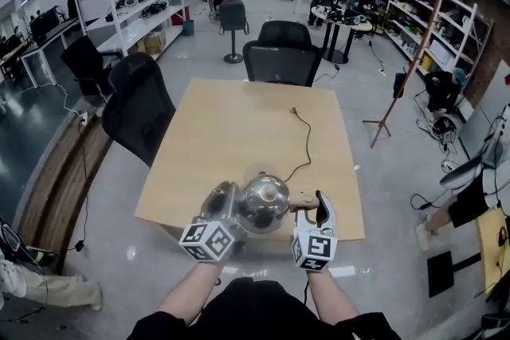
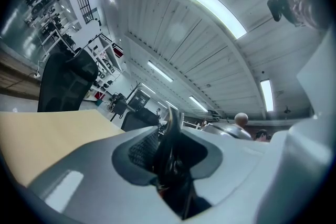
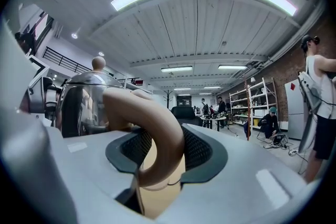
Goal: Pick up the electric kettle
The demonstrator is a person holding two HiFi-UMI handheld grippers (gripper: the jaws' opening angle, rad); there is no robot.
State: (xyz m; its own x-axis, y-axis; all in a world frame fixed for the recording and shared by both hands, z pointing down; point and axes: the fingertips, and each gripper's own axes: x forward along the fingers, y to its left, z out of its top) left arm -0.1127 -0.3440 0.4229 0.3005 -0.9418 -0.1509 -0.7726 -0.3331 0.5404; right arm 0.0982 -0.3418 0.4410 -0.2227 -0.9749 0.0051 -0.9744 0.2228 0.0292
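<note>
A shiny steel electric kettle (image 1: 264,203) with a round knobbed lid hangs between my two grippers over the near edge of the wooden table (image 1: 231,131). My right gripper (image 1: 321,207) is shut on its curved tan handle (image 3: 152,118), which fills the gap between the mesh pads; the steel body (image 3: 79,102) rises at the left of the right gripper view. My left gripper (image 1: 221,201) grips the opposite side. In the left gripper view its pads (image 2: 142,149) pinch a thin dark edge of the kettle (image 2: 170,144), and the lid (image 2: 231,128) shows just beyond.
A black cord (image 1: 303,147) snakes across the table from its middle toward the kettle. Black office chairs stand at the left (image 1: 139,103) and far side (image 1: 280,60). A wooden stand (image 1: 402,84) and a person (image 1: 470,203) are on the right.
</note>
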